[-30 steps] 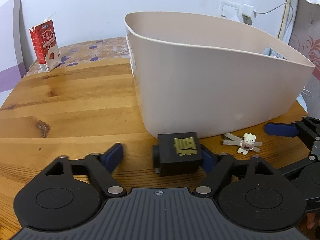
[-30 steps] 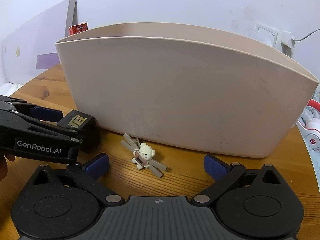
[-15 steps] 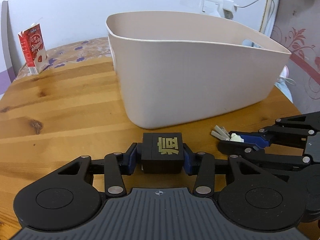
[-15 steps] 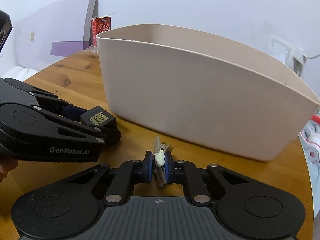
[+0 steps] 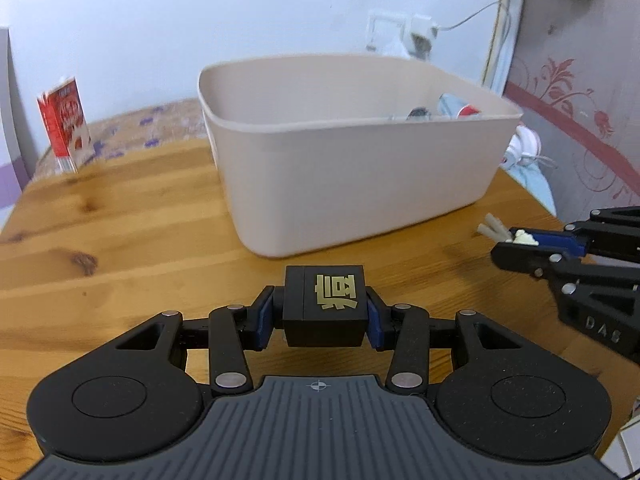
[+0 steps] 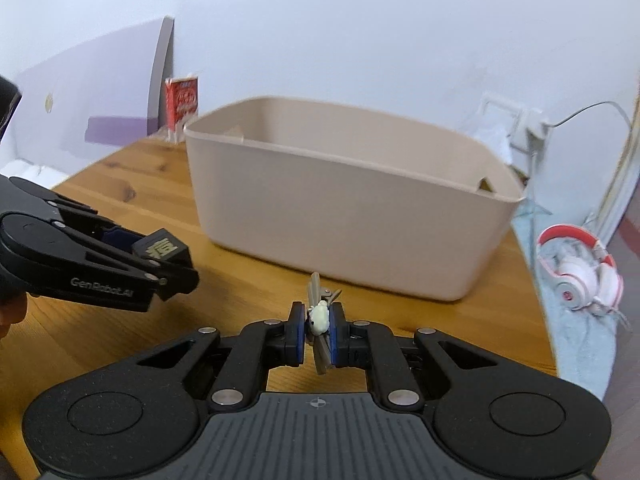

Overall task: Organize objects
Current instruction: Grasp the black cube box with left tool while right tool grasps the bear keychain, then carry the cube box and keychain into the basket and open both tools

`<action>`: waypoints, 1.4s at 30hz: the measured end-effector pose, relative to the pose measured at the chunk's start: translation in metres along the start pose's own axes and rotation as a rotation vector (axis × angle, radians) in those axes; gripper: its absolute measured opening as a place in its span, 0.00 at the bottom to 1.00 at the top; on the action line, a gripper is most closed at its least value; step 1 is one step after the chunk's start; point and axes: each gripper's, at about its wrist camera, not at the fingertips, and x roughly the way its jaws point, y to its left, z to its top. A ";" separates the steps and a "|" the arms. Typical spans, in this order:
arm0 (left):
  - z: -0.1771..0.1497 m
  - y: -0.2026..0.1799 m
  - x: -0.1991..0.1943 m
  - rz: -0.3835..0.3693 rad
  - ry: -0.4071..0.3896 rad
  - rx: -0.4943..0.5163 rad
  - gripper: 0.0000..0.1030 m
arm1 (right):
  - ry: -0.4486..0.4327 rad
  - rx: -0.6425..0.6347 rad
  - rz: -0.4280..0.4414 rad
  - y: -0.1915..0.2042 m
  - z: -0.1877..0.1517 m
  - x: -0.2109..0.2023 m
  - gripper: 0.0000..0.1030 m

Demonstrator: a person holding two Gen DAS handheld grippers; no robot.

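My left gripper (image 5: 322, 314) is shut on a black cube with a gold character (image 5: 325, 304) and holds it above the wooden table, in front of the beige bin (image 5: 352, 184). My right gripper (image 6: 318, 330) is shut on a small white bear clip with grey sticks (image 6: 319, 318), also lifted, in front of the bin (image 6: 344, 216). The cube also shows in the right wrist view (image 6: 162, 249), and the bear clip in the left wrist view (image 5: 508, 234). Some items lie in the bin's far right corner (image 5: 444, 110).
A red and white carton (image 5: 64, 124) stands at the table's back left. Red and white headphones (image 6: 580, 276) lie on a cloth beyond the table's right edge. A wall socket with a plugged cable (image 5: 408, 36) is behind the bin. The round wooden table (image 5: 120, 216) spreads left of the bin.
Both grippers closed on their objects, the left on the cube and the right on the bear clip, then lifted them up and back from the bin, so its inside now shows.
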 end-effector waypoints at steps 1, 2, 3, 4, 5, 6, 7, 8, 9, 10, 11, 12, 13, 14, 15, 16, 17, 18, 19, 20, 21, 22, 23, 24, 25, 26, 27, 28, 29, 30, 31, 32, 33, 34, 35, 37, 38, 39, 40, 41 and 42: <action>0.002 0.000 -0.005 -0.002 -0.013 0.002 0.44 | -0.013 0.004 -0.005 -0.002 0.001 -0.007 0.12; 0.005 -0.001 -0.011 -0.004 -0.026 0.005 0.44 | -0.024 0.007 -0.008 -0.004 0.003 -0.012 0.12; 0.008 -0.001 -0.016 -0.006 -0.037 0.008 0.44 | -0.038 0.012 -0.013 -0.006 0.005 -0.018 0.12; 0.011 -0.001 -0.020 -0.011 -0.046 0.014 0.44 | -0.050 0.016 -0.018 -0.008 0.007 -0.022 0.12; 0.015 -0.002 -0.024 -0.015 -0.054 0.021 0.44 | -0.063 0.018 -0.022 -0.010 0.010 -0.028 0.12; 0.018 -0.002 -0.028 -0.017 -0.066 0.026 0.44 | -0.069 0.020 -0.025 -0.011 0.013 -0.031 0.12; 0.021 -0.003 -0.033 -0.016 -0.077 0.031 0.44 | -0.077 0.022 -0.031 -0.013 0.016 -0.035 0.12; 0.025 -0.003 -0.036 -0.016 -0.088 0.034 0.44 | -0.085 0.024 -0.040 -0.016 0.019 -0.038 0.12; 0.028 -0.003 -0.040 -0.018 -0.099 0.034 0.44 | -0.093 0.026 -0.049 -0.018 0.022 -0.041 0.12; 0.033 -0.002 -0.043 -0.023 -0.110 0.033 0.44 | -0.102 0.029 -0.056 -0.020 0.025 -0.043 0.12; 0.037 -0.002 -0.046 -0.027 -0.120 0.033 0.44 | -0.112 0.031 -0.063 -0.022 0.029 -0.045 0.12; 0.042 -0.001 -0.049 -0.029 -0.133 0.034 0.44 | -0.123 0.033 -0.071 -0.024 0.032 -0.047 0.12; 0.047 0.000 -0.051 -0.028 -0.145 0.036 0.44 | -0.132 0.033 -0.078 -0.027 0.037 -0.049 0.12; 0.052 0.000 -0.052 -0.026 -0.156 0.039 0.44 | -0.141 0.034 -0.084 -0.028 0.042 -0.050 0.12; 0.057 0.001 -0.053 -0.021 -0.168 0.043 0.44 | -0.152 0.036 -0.093 -0.031 0.046 -0.051 0.12; 0.063 0.001 -0.053 -0.016 -0.178 0.046 0.44 | -0.163 0.038 -0.100 -0.034 0.049 -0.052 0.12; 0.068 0.001 -0.053 -0.011 -0.188 0.049 0.44 | -0.172 0.041 -0.104 -0.037 0.053 -0.053 0.12; 0.074 0.001 -0.052 -0.004 -0.196 0.052 0.44 | -0.181 0.046 -0.111 -0.039 0.057 -0.054 0.12; 0.079 0.001 -0.051 0.006 -0.203 0.057 0.44 | -0.189 0.052 -0.118 -0.041 0.061 -0.054 0.12; 0.084 0.000 -0.048 0.015 -0.208 0.067 0.44 | -0.199 0.057 -0.123 -0.043 0.066 -0.054 0.12; 0.089 -0.001 -0.046 0.023 -0.210 0.080 0.44 | -0.211 0.063 -0.125 -0.045 0.071 -0.054 0.12; 0.095 -0.001 -0.043 0.028 -0.212 0.088 0.44 | -0.221 0.066 -0.126 -0.047 0.076 -0.053 0.12; 0.101 -0.001 -0.039 0.031 -0.215 0.092 0.44 | -0.227 0.065 -0.126 -0.048 0.080 -0.052 0.12; 0.107 0.000 -0.036 0.032 -0.217 0.093 0.44 | -0.234 0.061 -0.128 -0.050 0.086 -0.050 0.12; 0.113 -0.001 -0.031 0.040 -0.220 0.097 0.44 | -0.239 0.058 -0.129 -0.051 0.091 -0.047 0.12; 0.118 -0.001 -0.027 0.052 -0.226 0.101 0.44 | -0.242 0.055 -0.129 -0.052 0.096 -0.044 0.12; 0.123 -0.002 -0.022 0.063 -0.229 0.106 0.44 | -0.244 0.056 -0.127 -0.054 0.102 -0.040 0.12; 0.127 -0.003 -0.016 0.068 -0.225 0.116 0.44 | -0.244 0.058 -0.124 -0.056 0.107 -0.035 0.12; 0.131 -0.005 -0.008 0.072 -0.215 0.127 0.44 | -0.238 0.061 -0.117 -0.057 0.111 -0.030 0.12; 0.136 -0.005 0.001 0.080 -0.202 0.132 0.44 | -0.229 0.062 -0.110 -0.059 0.117 -0.023 0.12; 0.139 -0.005 0.008 0.085 -0.191 0.133 0.44 | -0.221 0.060 -0.110 -0.060 0.121 -0.017 0.12; 0.143 -0.005 0.018 0.089 -0.172 0.130 0.44 | -0.211 0.057 -0.113 -0.061 0.124 -0.010 0.12; 0.146 -0.004 0.026 0.088 -0.155 0.125 0.44 | -0.201 0.055 -0.117 -0.062 0.128 -0.002 0.12; 0.148 -0.003 0.034 0.085 -0.136 0.117 0.44 | -0.190 0.055 -0.117 -0.063 0.130 0.005 0.12; 0.150 -0.002 0.042 0.082 -0.118 0.108 0.44 | -0.177 0.057 -0.116 -0.064 0.131 0.013 0.12; 0.151 -0.002 0.055 0.070 -0.086 0.112 0.44 | -0.145 0.062 -0.112 -0.065 0.131 0.030 0.12; 0.151 -0.003 0.062 0.061 -0.062 0.119 0.44 | -0.126 0.063 -0.110 -0.066 0.130 0.038 0.12; 0.151 -0.003 0.068 0.055 -0.037 0.120 0.44 | -0.107 0.065 -0.108 -0.067 0.129 0.046 0.12; 0.149 -0.004 0.072 0.054 -0.018 0.121 0.44 | -0.087 0.068 -0.105 -0.068 0.128 0.053 0.12; 0.148 -0.004 0.078 0.053 0.002 0.123 0.44 | -0.070 0.074 -0.102 -0.069 0.125 0.060 0.12; 0.145 -0.005 0.081 0.054 0.017 0.122 0.44 | -0.055 0.086 -0.096 -0.071 0.123 0.067 0.13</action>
